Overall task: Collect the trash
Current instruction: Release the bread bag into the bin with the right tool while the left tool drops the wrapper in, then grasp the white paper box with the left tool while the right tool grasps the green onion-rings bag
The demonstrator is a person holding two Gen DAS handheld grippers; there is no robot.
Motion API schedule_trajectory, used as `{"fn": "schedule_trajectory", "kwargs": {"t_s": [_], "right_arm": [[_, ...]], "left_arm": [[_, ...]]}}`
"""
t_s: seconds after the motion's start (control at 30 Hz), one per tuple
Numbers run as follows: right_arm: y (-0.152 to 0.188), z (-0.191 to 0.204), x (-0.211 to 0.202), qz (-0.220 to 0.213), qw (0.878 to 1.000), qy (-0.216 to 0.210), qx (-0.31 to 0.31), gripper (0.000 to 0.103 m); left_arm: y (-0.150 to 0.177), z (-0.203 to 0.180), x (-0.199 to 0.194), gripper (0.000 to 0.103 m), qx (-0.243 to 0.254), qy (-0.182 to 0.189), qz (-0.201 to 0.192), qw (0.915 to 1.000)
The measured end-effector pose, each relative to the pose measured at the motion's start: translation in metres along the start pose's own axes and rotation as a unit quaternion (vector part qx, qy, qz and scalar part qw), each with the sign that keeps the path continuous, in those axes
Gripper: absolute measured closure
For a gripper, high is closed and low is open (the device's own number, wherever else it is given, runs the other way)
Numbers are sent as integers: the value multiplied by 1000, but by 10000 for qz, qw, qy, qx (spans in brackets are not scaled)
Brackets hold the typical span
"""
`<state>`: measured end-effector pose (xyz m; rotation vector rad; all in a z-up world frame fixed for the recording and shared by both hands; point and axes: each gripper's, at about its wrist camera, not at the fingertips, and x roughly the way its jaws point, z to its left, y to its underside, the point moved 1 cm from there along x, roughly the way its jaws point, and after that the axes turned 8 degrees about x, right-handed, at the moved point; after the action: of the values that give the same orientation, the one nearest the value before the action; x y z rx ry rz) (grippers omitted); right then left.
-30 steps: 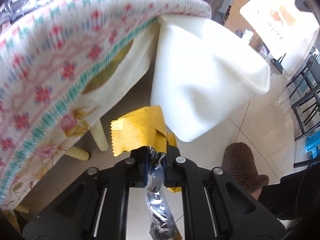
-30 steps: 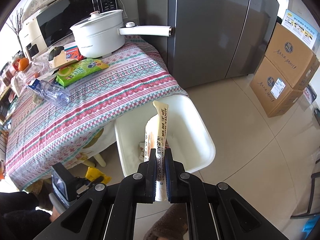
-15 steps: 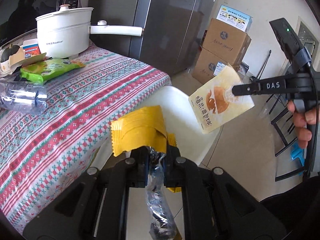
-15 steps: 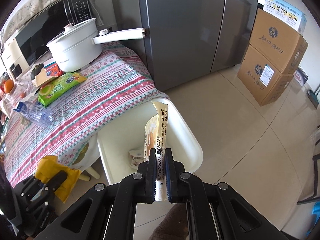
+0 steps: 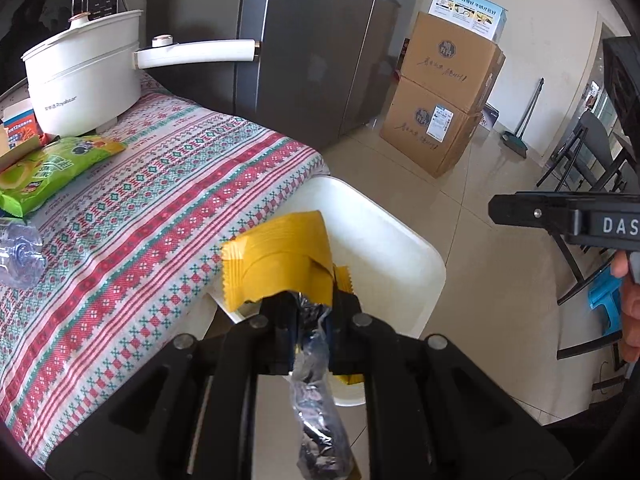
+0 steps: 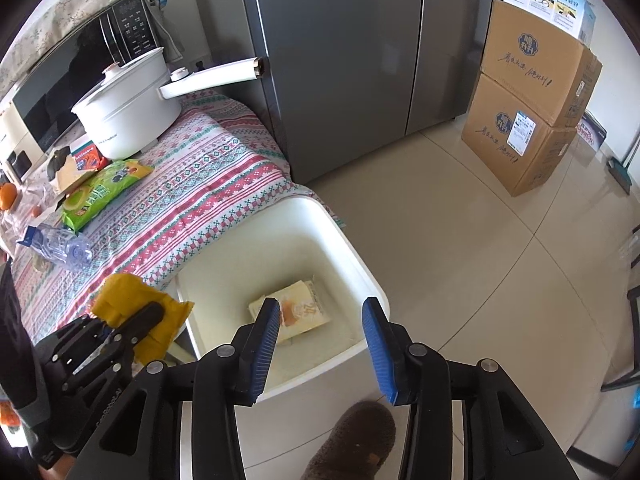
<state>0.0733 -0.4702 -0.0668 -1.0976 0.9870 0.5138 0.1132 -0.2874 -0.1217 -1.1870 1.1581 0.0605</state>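
nearest the left wrist camera, the left gripper (image 5: 310, 312) had its jaws clamped on a yellow wrapper (image 5: 280, 258) and a crumpled clear film (image 5: 316, 392), held over the near rim of the white bin (image 5: 424, 264). above the bin's open mouth, the right gripper (image 6: 320, 344) stood with jaws spread wide and nothing between them. inside, on the bin floor, lay a pale snack packet (image 6: 296, 314). beyond, on the patterned tablecloth (image 6: 208, 200), sat a green snack bag (image 6: 100, 192), a plastic bottle (image 6: 56, 246) and a white pot (image 6: 128, 116).
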Motion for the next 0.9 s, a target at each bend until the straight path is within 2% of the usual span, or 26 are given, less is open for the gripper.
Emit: {"fn": "schedule_trajectory", "kwargs": {"t_s": [0.13, 0.23, 0.3, 0.37, 0.47, 0.6, 0.9], "right_arm": [[-2, -7, -1, -6, 9999, 18, 129, 56], [-4, -11, -1, -9, 9998, 52, 182, 56], [-5, -13, -1, -28, 9997, 71, 211, 56], [-5, -14, -2, -38, 9997, 79, 236, 55], [-5, -13, -2, -47, 9997, 81, 227, 54], [-6, -7, -1, -45, 9997, 90, 199, 52], [-11, 30, -8, -148, 9998, -91, 78, 36]], "left_arm": [[-7, 0, 14, 91, 76, -27, 98, 9999], [-10, -1, 23, 85, 131, 146, 164, 9997], [-10, -1, 28, 43, 144, 293, 233, 9992], [-10, 1, 27, 31, 131, 90, 251, 9996], [-9, 4, 22, 30, 94, 81, 292, 9995], [-8, 11, 10, 23, 140, -52, 295, 9995], [2, 54, -37, 12, 259, -472, 253, 9982]]}}
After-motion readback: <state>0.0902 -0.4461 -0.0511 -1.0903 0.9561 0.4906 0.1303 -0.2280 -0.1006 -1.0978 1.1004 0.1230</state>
